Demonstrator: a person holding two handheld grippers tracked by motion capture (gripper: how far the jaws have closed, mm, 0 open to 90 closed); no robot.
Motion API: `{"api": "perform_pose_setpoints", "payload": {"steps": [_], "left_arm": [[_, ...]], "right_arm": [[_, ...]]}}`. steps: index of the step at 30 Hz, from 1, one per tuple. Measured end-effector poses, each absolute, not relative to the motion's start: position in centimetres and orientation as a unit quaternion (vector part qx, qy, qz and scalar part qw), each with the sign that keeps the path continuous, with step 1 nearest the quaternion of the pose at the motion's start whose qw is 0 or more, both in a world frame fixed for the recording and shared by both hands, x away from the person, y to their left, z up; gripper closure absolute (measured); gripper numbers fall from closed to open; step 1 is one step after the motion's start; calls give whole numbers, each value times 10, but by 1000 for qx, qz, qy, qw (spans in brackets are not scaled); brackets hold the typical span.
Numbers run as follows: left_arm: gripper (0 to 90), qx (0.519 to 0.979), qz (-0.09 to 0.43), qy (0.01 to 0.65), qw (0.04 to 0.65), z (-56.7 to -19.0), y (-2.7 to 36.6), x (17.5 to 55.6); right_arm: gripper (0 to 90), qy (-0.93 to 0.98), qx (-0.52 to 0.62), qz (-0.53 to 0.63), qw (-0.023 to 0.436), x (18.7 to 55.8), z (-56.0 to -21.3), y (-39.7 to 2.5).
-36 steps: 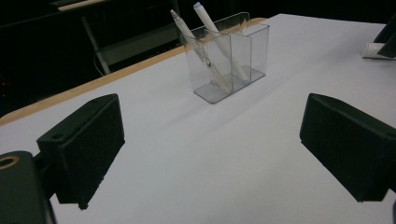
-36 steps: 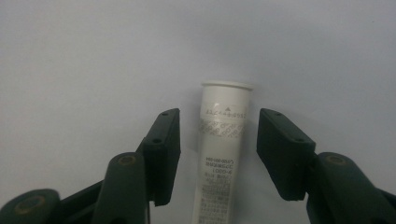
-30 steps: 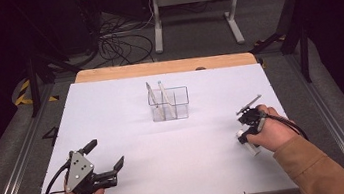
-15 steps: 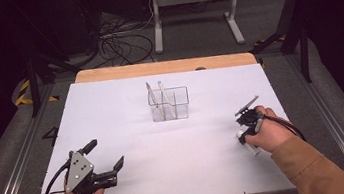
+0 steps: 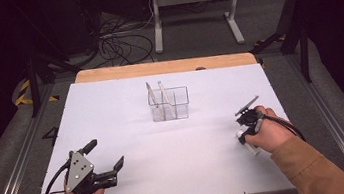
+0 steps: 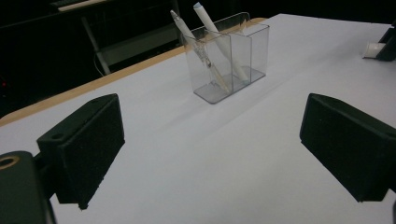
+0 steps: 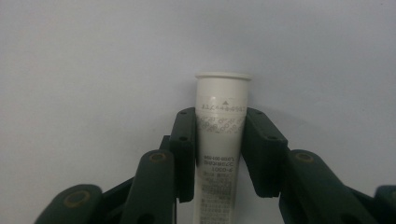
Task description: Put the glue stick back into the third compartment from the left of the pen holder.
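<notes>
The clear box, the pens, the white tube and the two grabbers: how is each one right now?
clear box: upright on the table.
two pens: standing tilted in the box.
white tube: clamped between the right gripper's jaws.
right gripper: shut on the tube.
left gripper: open, holding nothing.

On the white table [image 5: 128, 123]: 1 clear plastic holder [image 5: 177, 103] with 2 compartments, 2 pens [image 5: 165, 99] leaning inside it, 1 white tube [image 7: 221, 140], and 2 handheld grippers, the left gripper [image 5: 104, 156] and the right gripper [image 5: 244, 117].
</notes>
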State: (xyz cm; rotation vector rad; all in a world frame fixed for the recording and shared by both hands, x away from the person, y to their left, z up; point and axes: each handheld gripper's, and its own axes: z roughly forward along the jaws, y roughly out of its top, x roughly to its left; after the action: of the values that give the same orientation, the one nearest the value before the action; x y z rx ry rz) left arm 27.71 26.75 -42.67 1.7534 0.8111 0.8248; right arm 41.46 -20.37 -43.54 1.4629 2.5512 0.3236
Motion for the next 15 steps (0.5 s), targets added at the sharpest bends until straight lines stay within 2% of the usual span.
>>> {"api": "perform_pose_setpoints", "payload": {"steps": [15], "left_arm": [[72, 725, 342, 333, 496, -427, 267, 277]], "right_arm": [[675, 861, 478, 140, 103, 410, -414, -199]]}}
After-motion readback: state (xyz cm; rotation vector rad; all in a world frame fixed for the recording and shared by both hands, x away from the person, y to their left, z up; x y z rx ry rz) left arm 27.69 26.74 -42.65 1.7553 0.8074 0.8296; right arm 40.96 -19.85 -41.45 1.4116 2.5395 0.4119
